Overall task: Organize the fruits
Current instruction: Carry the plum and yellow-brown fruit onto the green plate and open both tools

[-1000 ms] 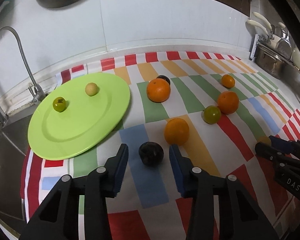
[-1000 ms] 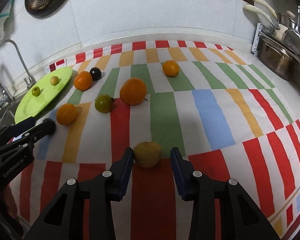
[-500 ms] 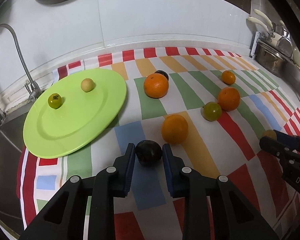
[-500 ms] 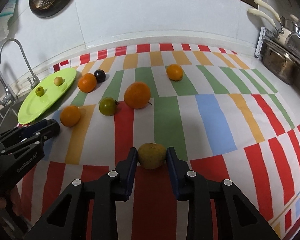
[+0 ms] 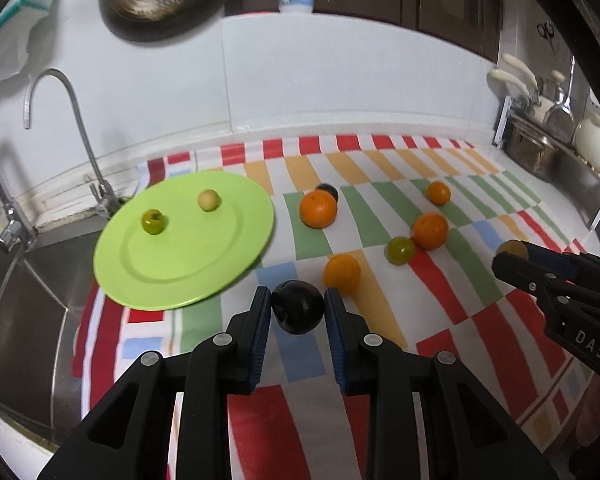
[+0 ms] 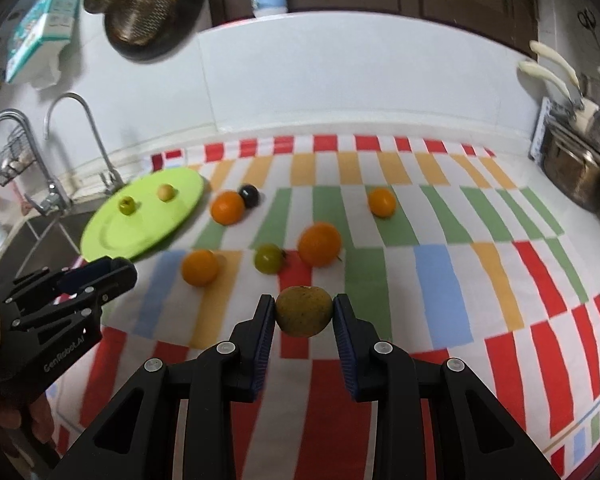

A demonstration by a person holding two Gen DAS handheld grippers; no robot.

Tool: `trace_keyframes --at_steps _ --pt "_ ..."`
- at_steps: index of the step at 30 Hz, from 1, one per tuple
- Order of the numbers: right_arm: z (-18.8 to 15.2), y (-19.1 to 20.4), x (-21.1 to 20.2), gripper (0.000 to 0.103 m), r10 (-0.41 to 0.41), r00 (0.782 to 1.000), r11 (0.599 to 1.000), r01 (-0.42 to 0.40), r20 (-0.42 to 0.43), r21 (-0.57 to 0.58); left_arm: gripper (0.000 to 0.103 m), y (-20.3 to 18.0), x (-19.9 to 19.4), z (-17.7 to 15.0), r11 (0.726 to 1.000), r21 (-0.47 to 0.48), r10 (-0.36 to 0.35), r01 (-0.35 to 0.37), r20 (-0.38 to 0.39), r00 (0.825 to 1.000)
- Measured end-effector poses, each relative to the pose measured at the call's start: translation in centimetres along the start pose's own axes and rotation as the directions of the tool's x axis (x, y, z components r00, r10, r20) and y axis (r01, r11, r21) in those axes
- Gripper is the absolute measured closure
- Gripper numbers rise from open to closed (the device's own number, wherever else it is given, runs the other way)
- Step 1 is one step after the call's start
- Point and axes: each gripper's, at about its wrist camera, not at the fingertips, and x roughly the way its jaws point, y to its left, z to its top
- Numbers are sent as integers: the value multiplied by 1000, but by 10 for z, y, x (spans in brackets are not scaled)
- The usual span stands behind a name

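Note:
My left gripper is shut on a dark plum and holds it above the striped cloth, right of the green plate. The plate holds a small green fruit and a pale round fruit. My right gripper is shut on a brownish-yellow fruit, lifted over the cloth. Several oranges, such as one and another, a green tomato and a second dark plum lie on the cloth.
A sink with a tap lies left of the plate. A steel pot and utensil rack stand at the right. The white wall runs behind the striped cloth.
Both grippers closed on their fruits, the left on the dark plum and the right on the brownish-yellow fruit, and both have risen off the cloth.

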Motion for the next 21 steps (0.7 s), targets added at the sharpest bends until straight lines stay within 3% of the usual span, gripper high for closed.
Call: trace_keyframes --at_steps 9,21 --pt "17 22 -18 72 104 993 992 -101 51 -71 75 9 -31 7 999 -38 21 -18 55 998" --pt "48 56 -12 72 216 973 968 -202 84 -146 76 38 -45 21 993 -89 89 -79 114 990"
